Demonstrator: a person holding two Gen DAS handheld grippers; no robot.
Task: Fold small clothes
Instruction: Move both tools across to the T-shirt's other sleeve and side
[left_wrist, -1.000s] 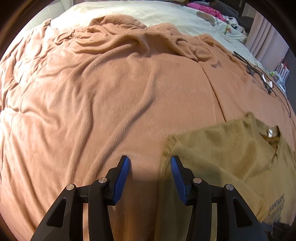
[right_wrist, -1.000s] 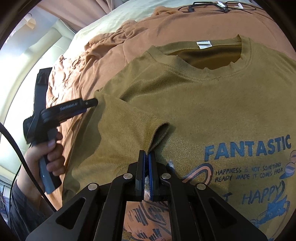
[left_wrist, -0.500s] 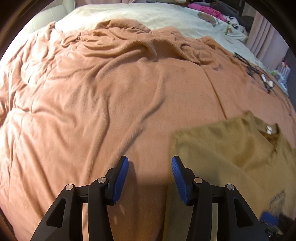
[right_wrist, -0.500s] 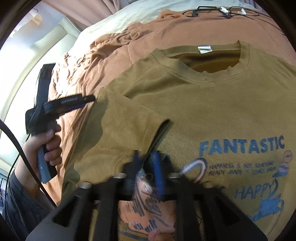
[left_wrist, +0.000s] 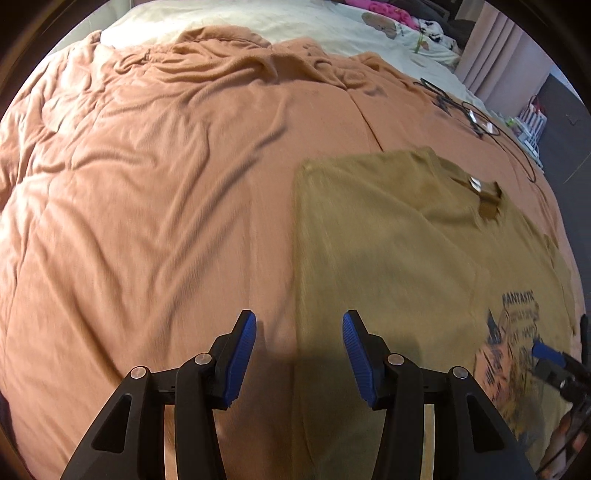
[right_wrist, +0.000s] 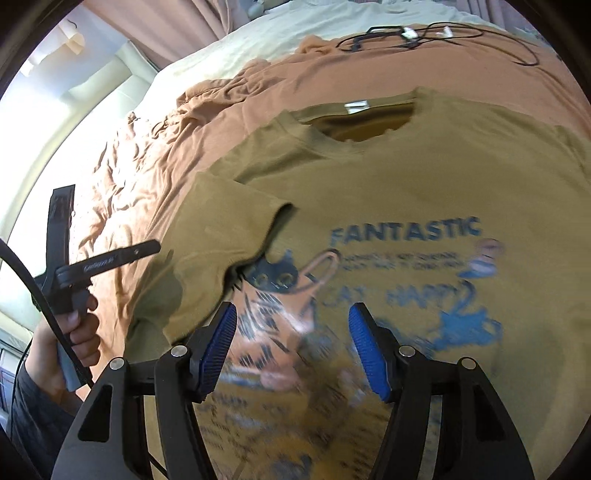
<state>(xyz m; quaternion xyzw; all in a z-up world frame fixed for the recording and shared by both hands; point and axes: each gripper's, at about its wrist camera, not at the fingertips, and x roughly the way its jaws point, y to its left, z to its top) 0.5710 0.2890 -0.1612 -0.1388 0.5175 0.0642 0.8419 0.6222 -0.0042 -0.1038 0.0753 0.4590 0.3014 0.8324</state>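
Matt olive cotton T-shirt (right_wrist: 424, 177) lies on a soft, fuzzy peach fleece blanket (left_wrist: 166, 192)

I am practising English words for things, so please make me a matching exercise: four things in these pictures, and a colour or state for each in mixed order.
Things:
1. T-shirt
2. Blanket
3. Sleeve
4. Right gripper

States:
a. jaws opening, nothing between them
b. folded in over the chest
c. olive, lying print side up
d. salmon, wrinkled

Pairs: 1-c, 2-d, 3-b, 4-a
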